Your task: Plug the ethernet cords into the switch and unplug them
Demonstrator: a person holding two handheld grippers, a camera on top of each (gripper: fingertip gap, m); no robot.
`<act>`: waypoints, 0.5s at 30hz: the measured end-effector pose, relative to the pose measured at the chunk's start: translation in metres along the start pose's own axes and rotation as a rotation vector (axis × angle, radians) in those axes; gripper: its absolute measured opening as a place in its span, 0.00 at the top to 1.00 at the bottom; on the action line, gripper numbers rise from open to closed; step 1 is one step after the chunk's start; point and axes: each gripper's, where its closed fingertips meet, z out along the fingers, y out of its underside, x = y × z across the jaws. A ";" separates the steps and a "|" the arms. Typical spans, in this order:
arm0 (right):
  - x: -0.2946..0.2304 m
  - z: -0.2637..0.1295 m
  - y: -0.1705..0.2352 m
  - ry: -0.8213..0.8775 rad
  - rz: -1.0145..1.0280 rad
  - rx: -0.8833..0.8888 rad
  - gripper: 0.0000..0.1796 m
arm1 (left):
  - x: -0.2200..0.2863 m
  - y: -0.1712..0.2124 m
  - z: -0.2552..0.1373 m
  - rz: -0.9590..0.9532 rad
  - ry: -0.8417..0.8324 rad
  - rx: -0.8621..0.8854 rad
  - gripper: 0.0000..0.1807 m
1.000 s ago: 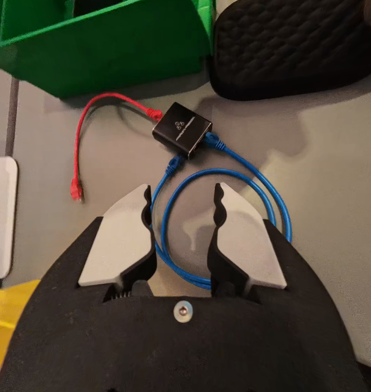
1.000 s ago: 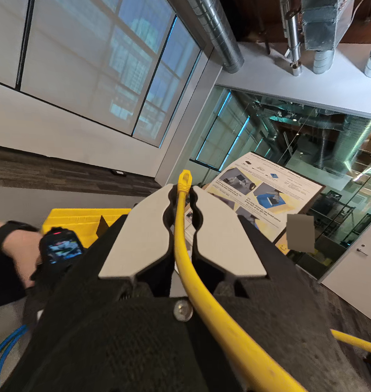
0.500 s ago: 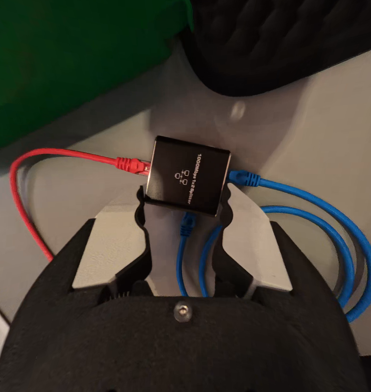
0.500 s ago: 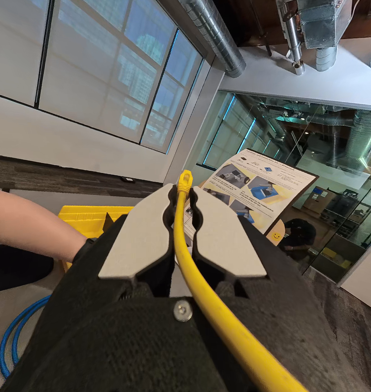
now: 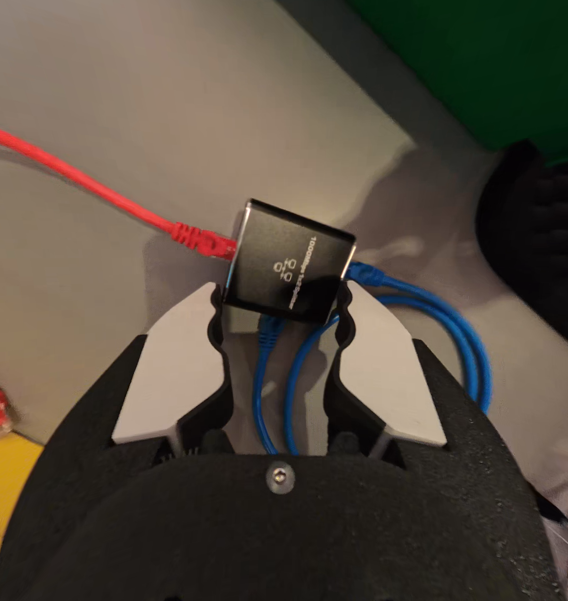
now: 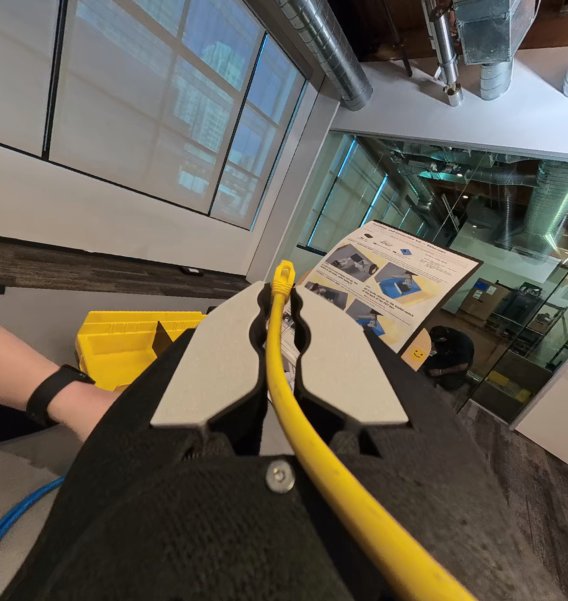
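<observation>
In the left wrist view, my left gripper (image 5: 279,292) is shut on the near end of the small black switch (image 5: 289,260), one fingertip on each side. A red cord (image 5: 120,201) is plugged into its left side. A blue cord (image 5: 416,292) is plugged into its right side. The blue cord's other plug (image 5: 269,328) lies loose under the switch's near edge. In the right wrist view, my right gripper (image 6: 281,289) is shut on a yellow cord (image 6: 276,357). It is held up in the air, and the yellow plug (image 6: 284,273) sticks out past the fingertips.
A green bin (image 5: 503,65) and a black padded object (image 5: 536,260) sit at the far right of the grey table (image 5: 146,81). A yellow bin (image 6: 130,338), a person's forearm with a black wristband (image 6: 48,390) and an instruction board (image 6: 390,286) show in the right wrist view. The gap from one gripper's tips to the other's is roughly 35 cm.
My left gripper moved forward to the switch and closed on it, then turned, so the green bin now sits at the upper right. The right gripper has kept hold of the yellow cord and barely moved.
</observation>
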 end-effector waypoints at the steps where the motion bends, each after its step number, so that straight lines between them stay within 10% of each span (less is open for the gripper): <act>1: 0.000 0.000 0.000 -0.002 0.000 -0.001 0.93 | 0.007 -0.002 -0.003 -0.001 0.052 0.004 0.62; 5: 0.002 -0.001 0.002 0.007 -0.007 -0.008 0.93 | 0.018 -0.010 -0.025 0.163 0.120 0.024 0.59; 11: 0.008 -0.008 0.001 0.017 -0.001 0.001 0.93 | -0.003 -0.029 -0.032 0.996 -0.140 0.068 0.58; 15: 0.013 -0.010 0.005 0.045 -0.006 -0.023 0.93 | 0.004 -0.015 -0.001 1.131 0.099 -0.052 0.56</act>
